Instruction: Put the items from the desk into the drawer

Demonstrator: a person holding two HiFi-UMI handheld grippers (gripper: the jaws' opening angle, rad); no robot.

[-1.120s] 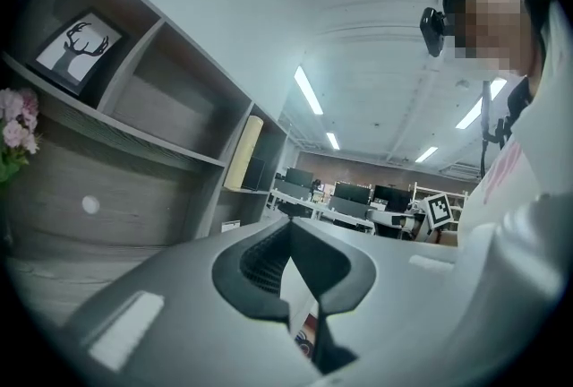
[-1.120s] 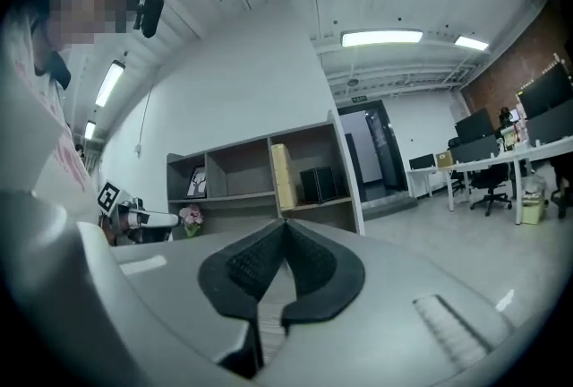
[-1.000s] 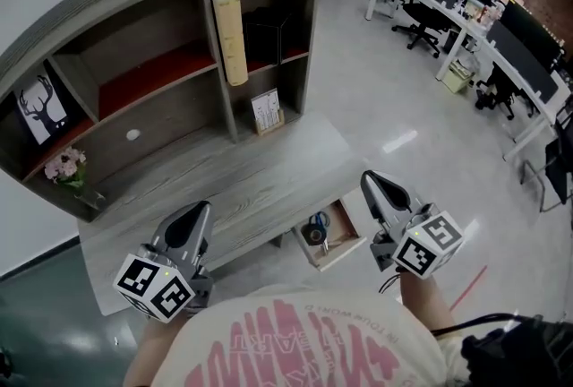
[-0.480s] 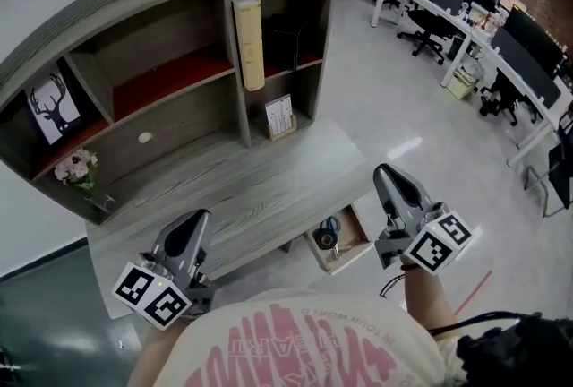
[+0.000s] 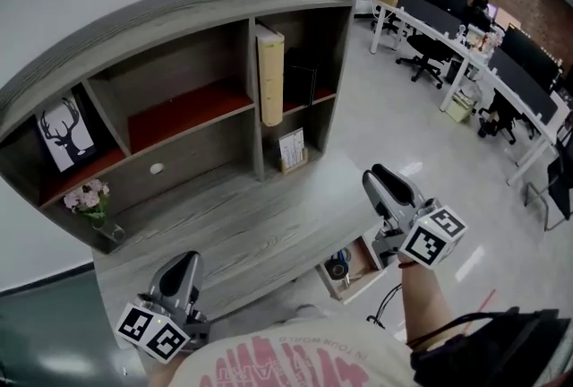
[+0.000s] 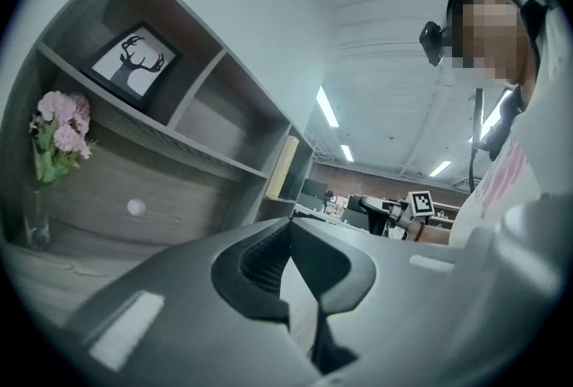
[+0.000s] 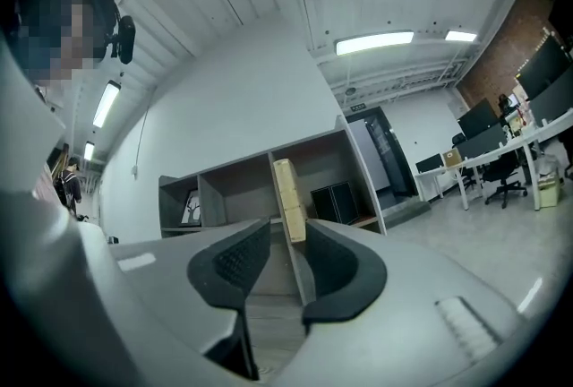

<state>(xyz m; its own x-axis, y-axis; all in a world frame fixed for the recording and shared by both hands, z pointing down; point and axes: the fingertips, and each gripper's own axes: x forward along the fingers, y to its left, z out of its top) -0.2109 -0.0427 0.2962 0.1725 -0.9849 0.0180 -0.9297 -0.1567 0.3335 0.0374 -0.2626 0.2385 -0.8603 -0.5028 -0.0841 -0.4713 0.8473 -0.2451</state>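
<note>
The grey wooden desk (image 5: 242, 224) has a bare top. Below its right end the drawer (image 5: 361, 276) stands pulled out, with a dark roll (image 5: 337, 269) and other small items inside. My left gripper (image 5: 185, 260) hovers at the desk's front left corner; in the left gripper view (image 6: 292, 222) its tips meet and hold nothing. My right gripper (image 5: 378, 176) hangs above the desk's right end and the drawer. Its jaws (image 7: 286, 237) have just been opening; a narrow gap shows with nothing in it.
The hutch on the desk holds a framed deer picture (image 5: 61, 130), a vase of pink flowers (image 5: 91, 202), an upright yellow book (image 5: 270, 76), a small card (image 5: 291, 150) and black boxes (image 5: 300, 76). Office desks and chairs (image 5: 430, 45) stand at the far right.
Both grippers have drawn back from the desk: the left sits lower in the head view, the right has risen above the drawer. The head view has swung, so the hutch sits further right.
</note>
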